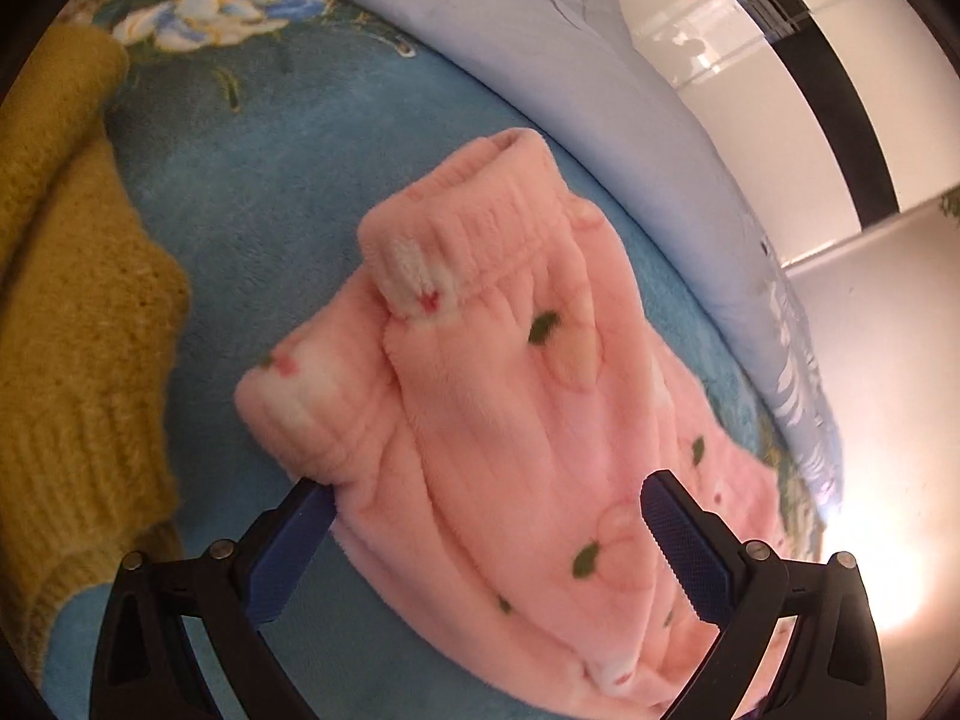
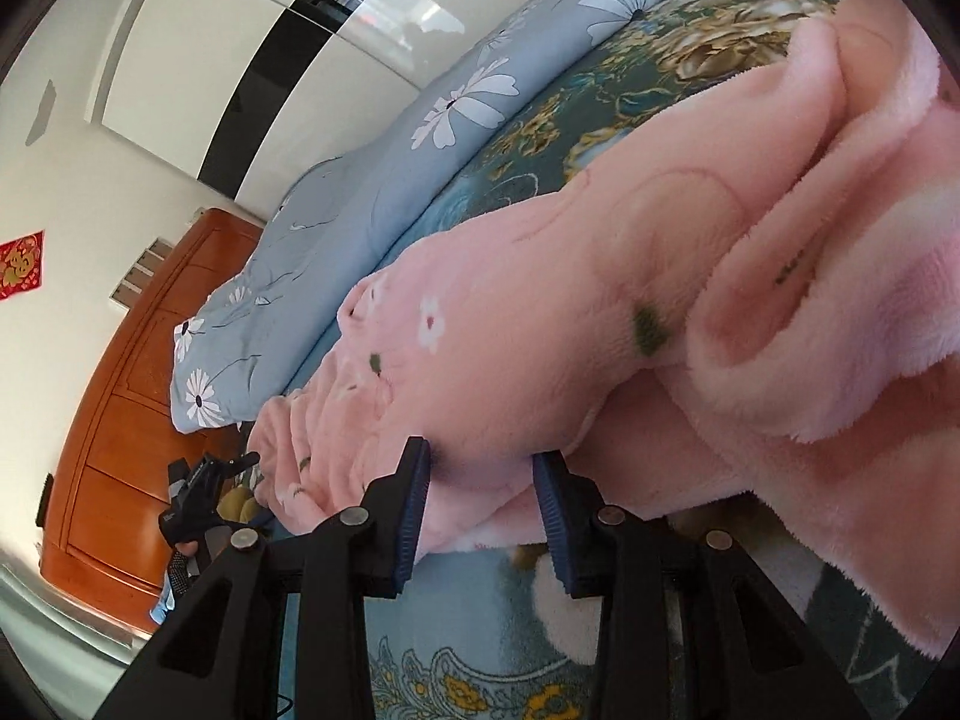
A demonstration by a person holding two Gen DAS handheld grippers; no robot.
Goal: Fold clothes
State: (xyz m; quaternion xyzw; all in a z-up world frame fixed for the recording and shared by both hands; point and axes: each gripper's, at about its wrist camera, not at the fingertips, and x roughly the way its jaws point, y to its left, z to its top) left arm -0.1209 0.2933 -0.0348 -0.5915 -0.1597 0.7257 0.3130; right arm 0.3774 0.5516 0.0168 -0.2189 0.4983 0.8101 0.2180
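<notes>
A pink fleece garment (image 1: pixel 498 372) with green and white flower prints lies on the blue floral blanket (image 1: pixel 252 192), its elastic waistband toward the far side. My left gripper (image 1: pixel 486 492) is open just above it, jaws wide apart over the near fabric. In the right wrist view the same pink garment (image 2: pixel 540 300) is lifted off the bed, and my right gripper (image 2: pixel 483 468) is shut on a thick fold of it at its lower edge. The left gripper (image 2: pixel 204 480) shows small at the garment's far end.
A mustard knitted sweater (image 1: pixel 72 312) lies at the left on the blanket. A light blue flowered quilt (image 2: pixel 384 168) runs along the bed's far side. A wooden headboard (image 2: pixel 132 396) and white wardrobe doors (image 2: pixel 210 48) stand behind.
</notes>
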